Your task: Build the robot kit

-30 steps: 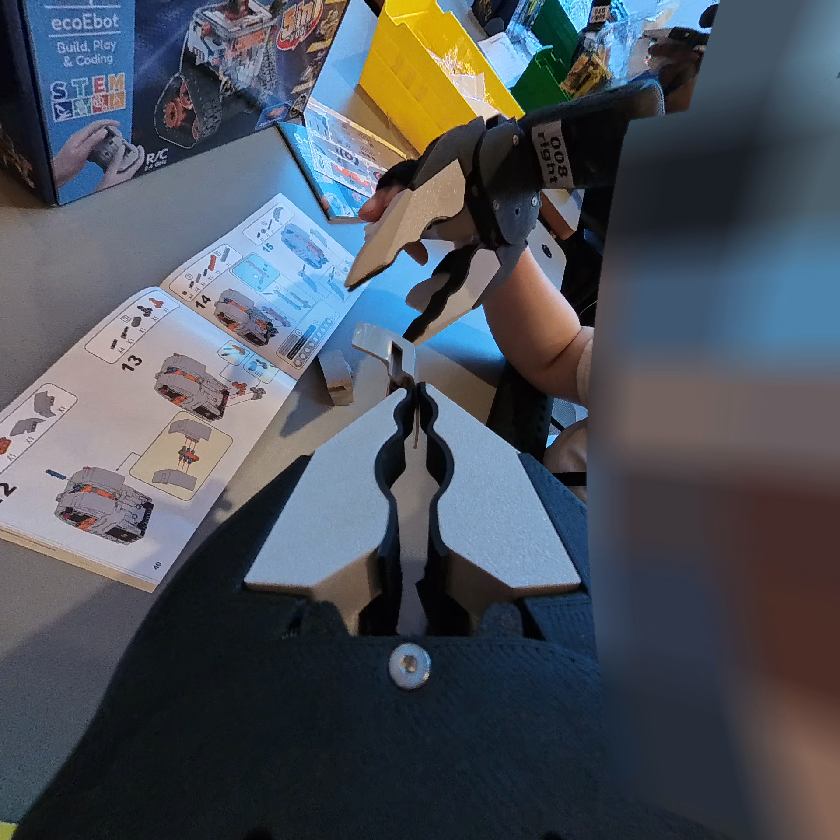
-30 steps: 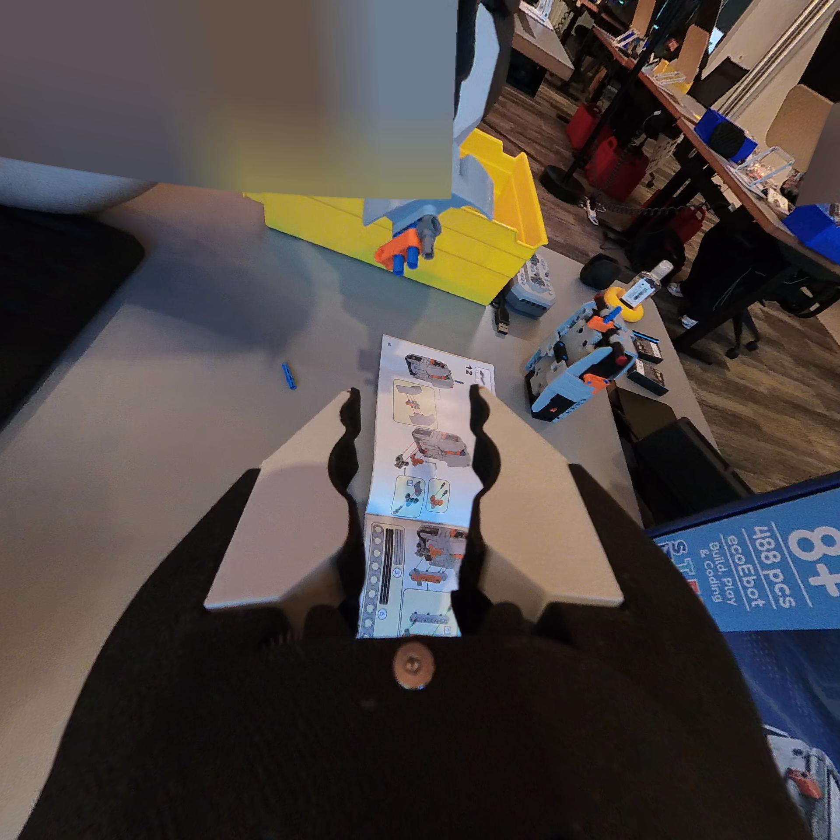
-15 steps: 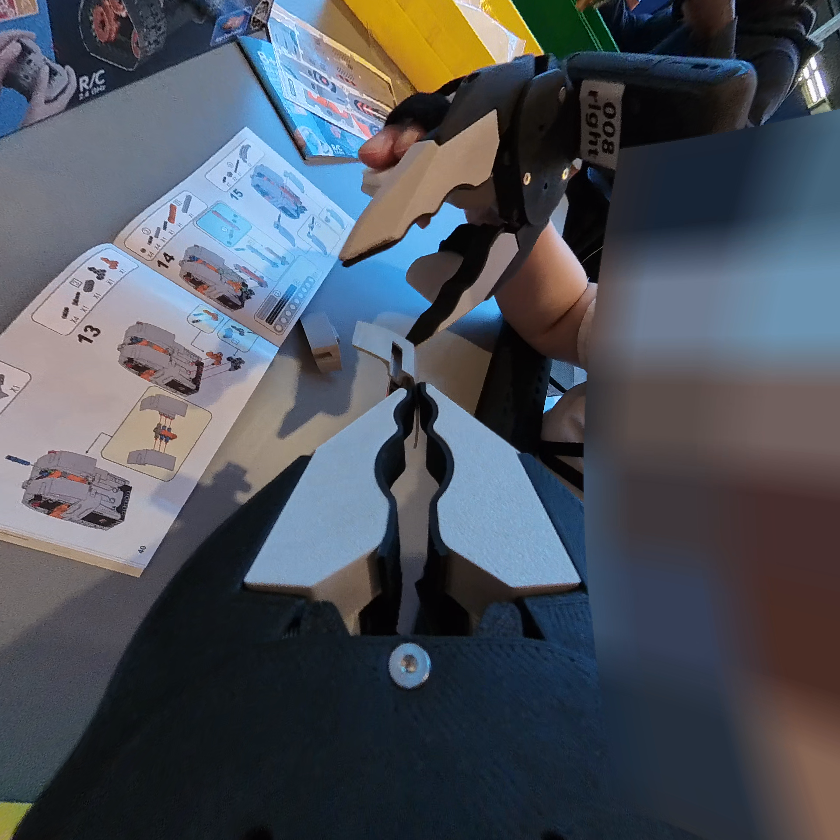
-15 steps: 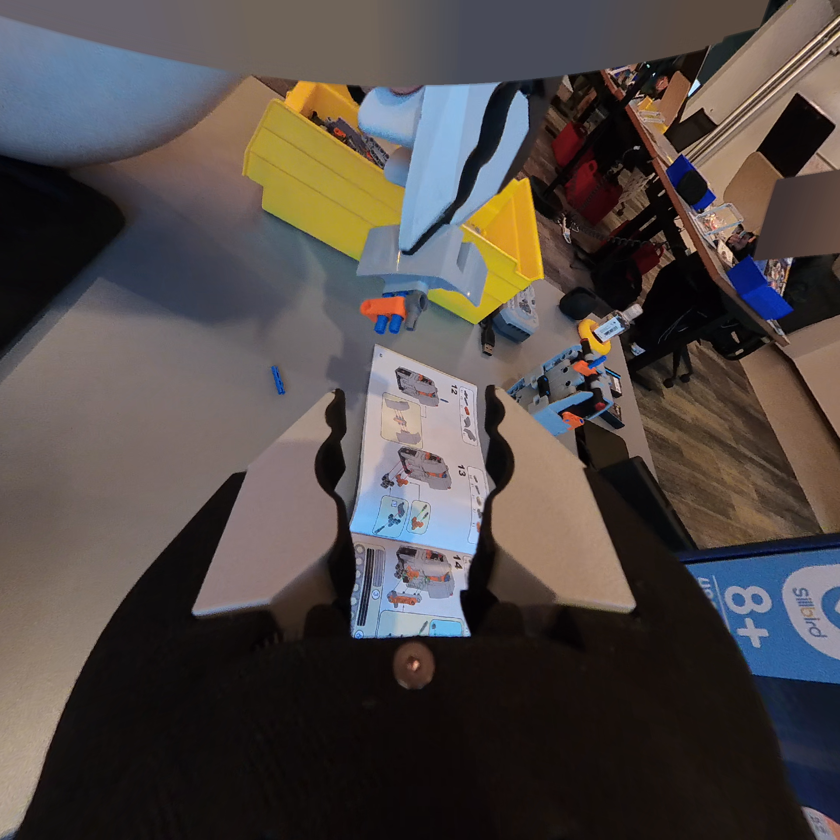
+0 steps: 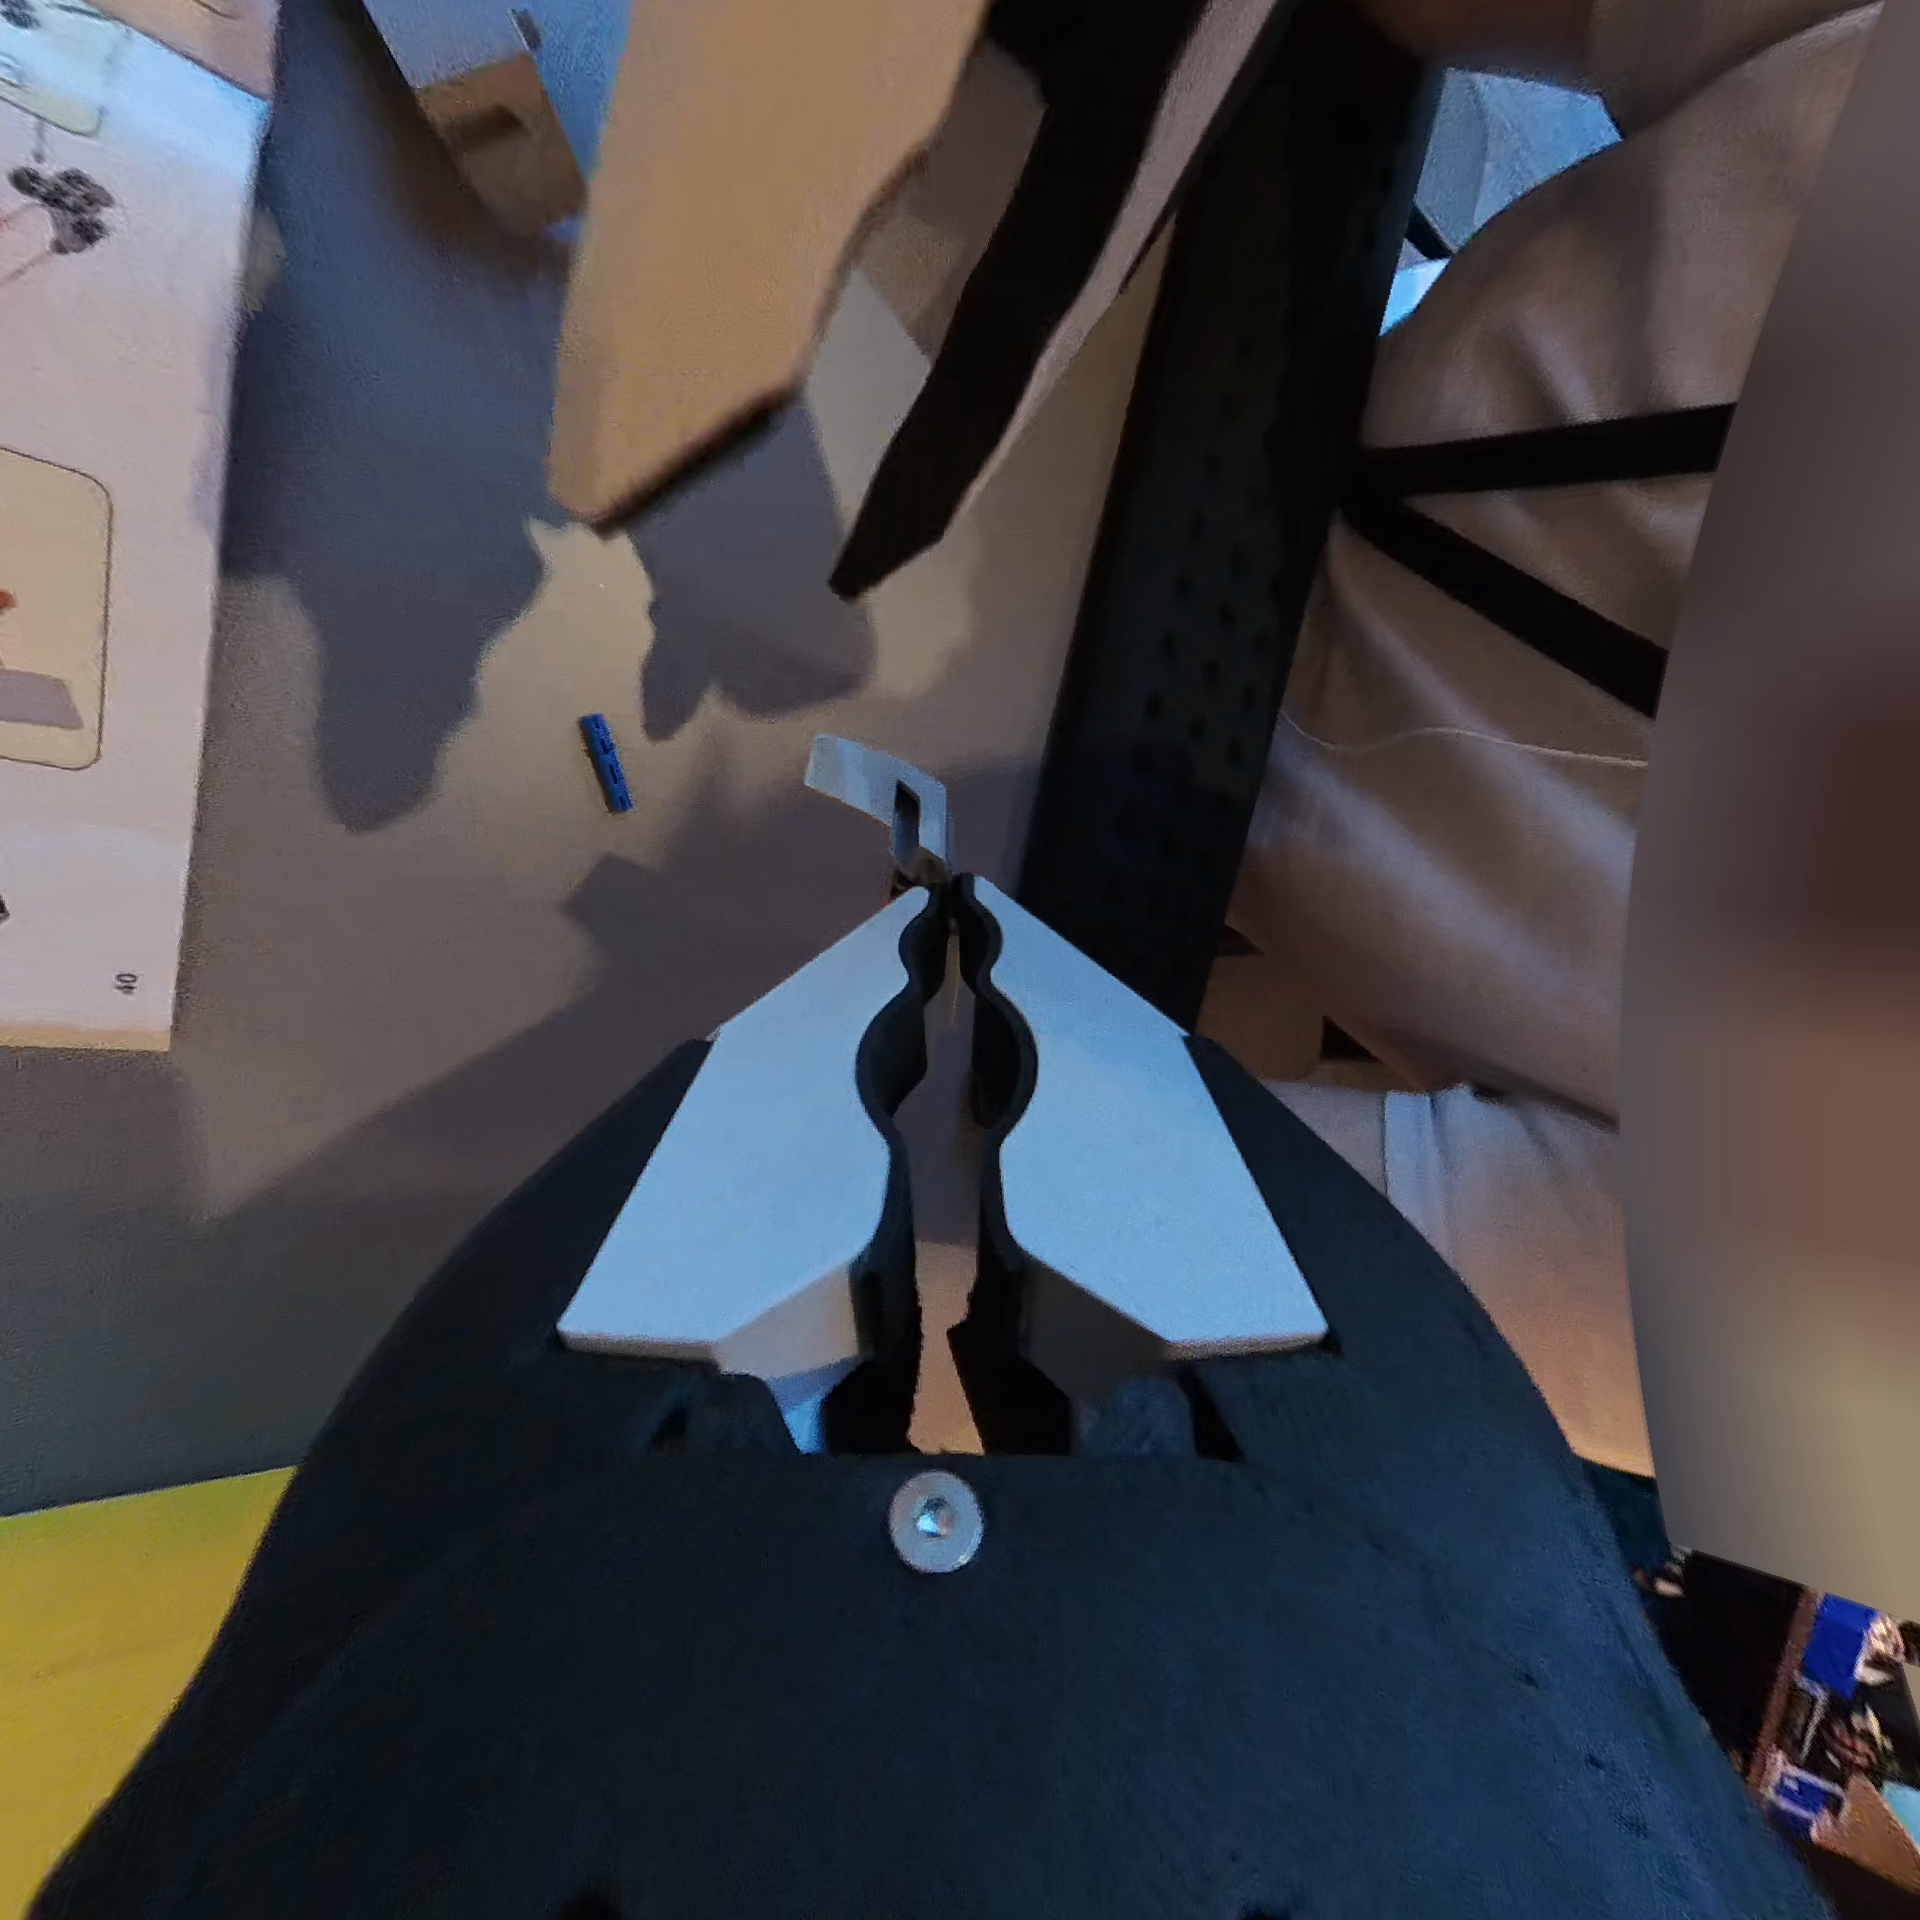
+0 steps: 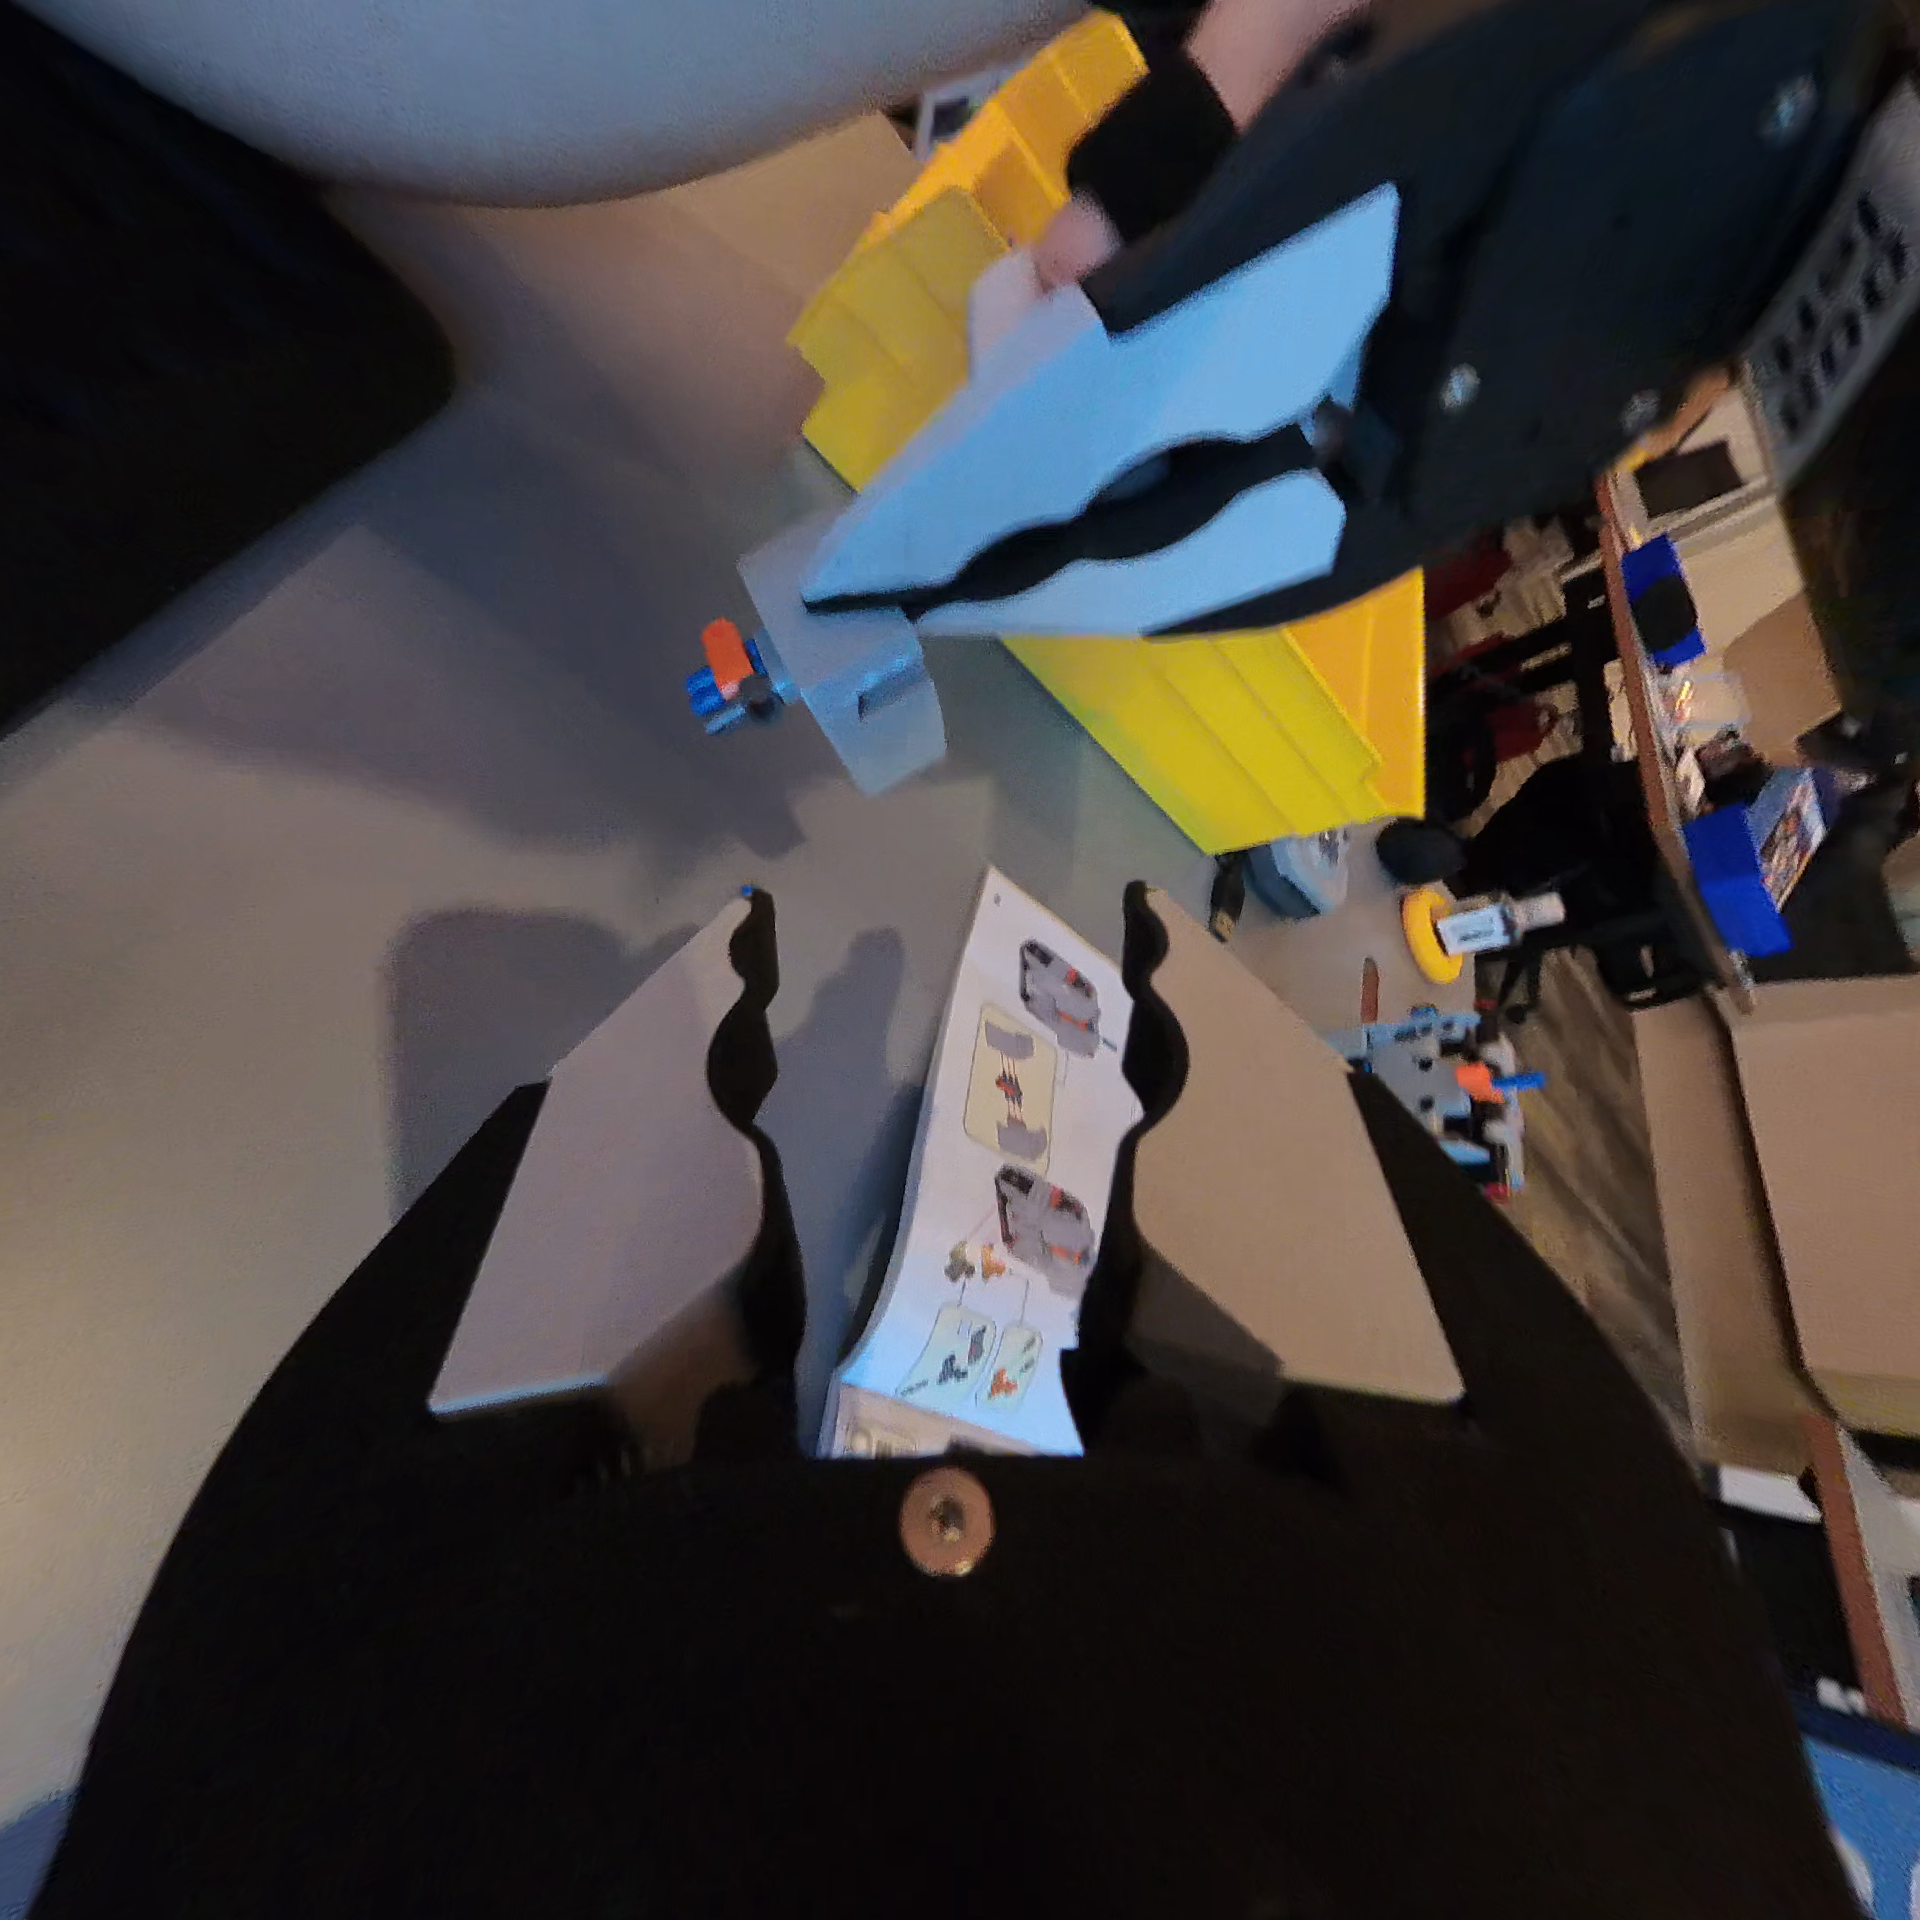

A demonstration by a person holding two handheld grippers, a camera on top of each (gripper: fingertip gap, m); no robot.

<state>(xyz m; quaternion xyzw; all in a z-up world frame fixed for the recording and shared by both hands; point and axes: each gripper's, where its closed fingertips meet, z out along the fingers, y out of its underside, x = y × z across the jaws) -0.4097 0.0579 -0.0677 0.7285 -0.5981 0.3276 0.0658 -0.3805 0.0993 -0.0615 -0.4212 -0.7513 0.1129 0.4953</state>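
My left gripper (image 5: pixel 948 888) is shut on a grey building piece (image 5: pixel 878 800) and holds it above the grey table (image 5: pixel 416 1039). In the right wrist view this left gripper (image 6: pixel 821 603) lies sideways at the upper right, and the grey piece (image 6: pixel 873 696) carries orange and blue pins (image 6: pixel 722 665) at its end. My right gripper (image 6: pixel 945 899) is open and empty, low over the table beside an open instruction booklet (image 6: pixel 1039 1143). In the left wrist view the right gripper (image 5: pixel 717 545) hangs blurred and open just above and beyond the held piece. A small blue pin (image 5: pixel 606 764) lies loose on the table.
A yellow bin (image 6: pixel 1195 707) stands behind the held piece. A partly built blue and grey model (image 6: pixel 1455 1091) sits near the table's far edge. The booklet (image 5: pixel 83 623) lies at the left. The black table edge (image 5: pixel 1195 623) and a person's clothing (image 5: pixel 1455 623) are at the right. Some 6 centimeters of space lies between my two pairs of fingers.
My left gripper has swung with the grey piece toward the table edge and rolled sideways. The right gripper has come closer, now right above the piece, and stays open.
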